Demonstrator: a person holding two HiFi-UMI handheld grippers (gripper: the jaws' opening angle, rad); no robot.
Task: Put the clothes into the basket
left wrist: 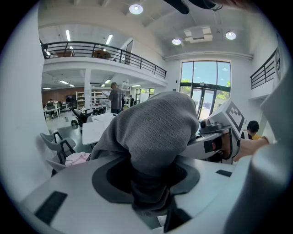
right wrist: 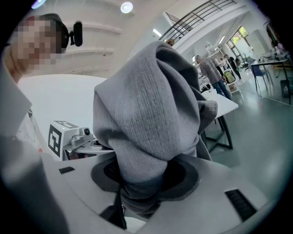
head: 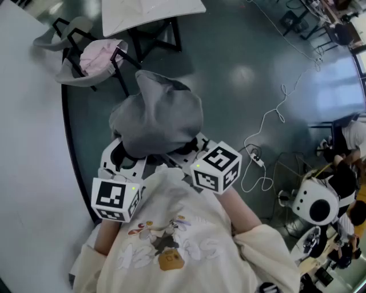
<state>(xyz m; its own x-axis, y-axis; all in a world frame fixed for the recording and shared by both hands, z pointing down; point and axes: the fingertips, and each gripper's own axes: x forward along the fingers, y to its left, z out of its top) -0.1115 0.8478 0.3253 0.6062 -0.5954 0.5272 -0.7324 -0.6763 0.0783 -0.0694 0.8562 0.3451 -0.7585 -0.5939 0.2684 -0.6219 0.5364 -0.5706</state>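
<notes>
A grey knitted garment [head: 157, 117] hangs bunched in the air in front of the person, held from both sides. My left gripper [head: 124, 155] is shut on its lower left part, and the cloth [left wrist: 155, 132] fills the gap between the jaws of the left gripper [left wrist: 149, 183]. My right gripper [head: 184, 155] is shut on the lower right part, where the same cloth [right wrist: 146, 114] is pinched in the right gripper [right wrist: 142, 183]. The basket [head: 63, 71], a grey fabric sling on a black frame, stands on the floor at the far left and holds a pink garment [head: 100, 54].
A white table [head: 148, 14] on black legs stands just behind the basket. A white wall [head: 28, 143] runs along the left. A white cable [head: 269, 126] trails over the dark floor on the right, near seated people and equipment [head: 314, 203].
</notes>
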